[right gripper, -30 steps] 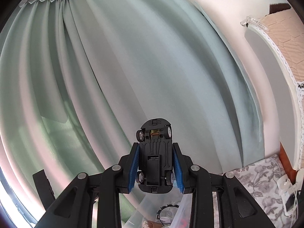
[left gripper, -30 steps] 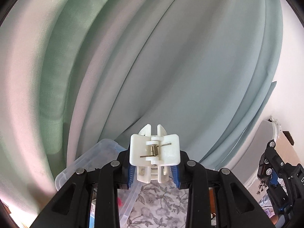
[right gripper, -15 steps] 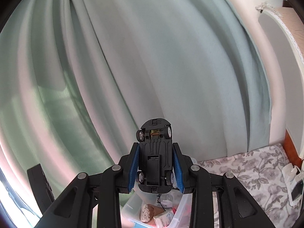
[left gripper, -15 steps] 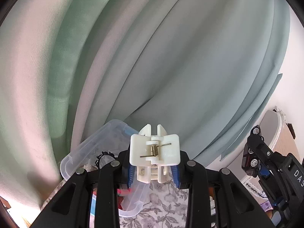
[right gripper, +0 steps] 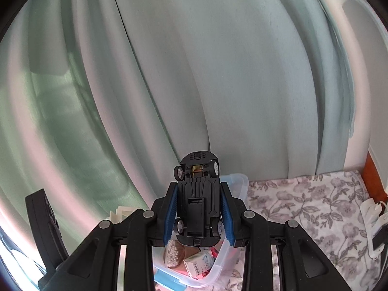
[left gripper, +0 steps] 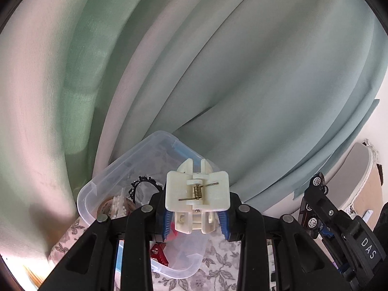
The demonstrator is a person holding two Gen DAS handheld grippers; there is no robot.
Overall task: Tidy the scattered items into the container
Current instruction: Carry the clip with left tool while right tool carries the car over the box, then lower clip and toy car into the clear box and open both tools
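Note:
My left gripper [left gripper: 196, 220] is shut on a white plastic spring clip [left gripper: 197, 191], held in the air over the near side of a clear plastic container [left gripper: 135, 165]. My right gripper [right gripper: 199, 214] is shut on a black toy car [right gripper: 197, 198], underside facing the camera, held above the same container [right gripper: 219, 266]. The container holds a black scalloped ring [left gripper: 143, 184], cotton swabs [right gripper: 173, 252], a small carton [right gripper: 197, 265] and red items. The right gripper with the car also shows at the right of the left wrist view [left gripper: 315, 203].
The container sits on a grey floral cloth [right gripper: 303, 203] against green-grey curtains [left gripper: 218, 72]. A white charger with cable [right gripper: 373, 220] lies at the cloth's right edge. A wooden edge [right gripper: 373, 179] and a grey padded board [left gripper: 351, 177] stand to the right.
Both grippers have tilted downward with their loads. The container and floral cloth have come further into view below them. Grips are unchanged.

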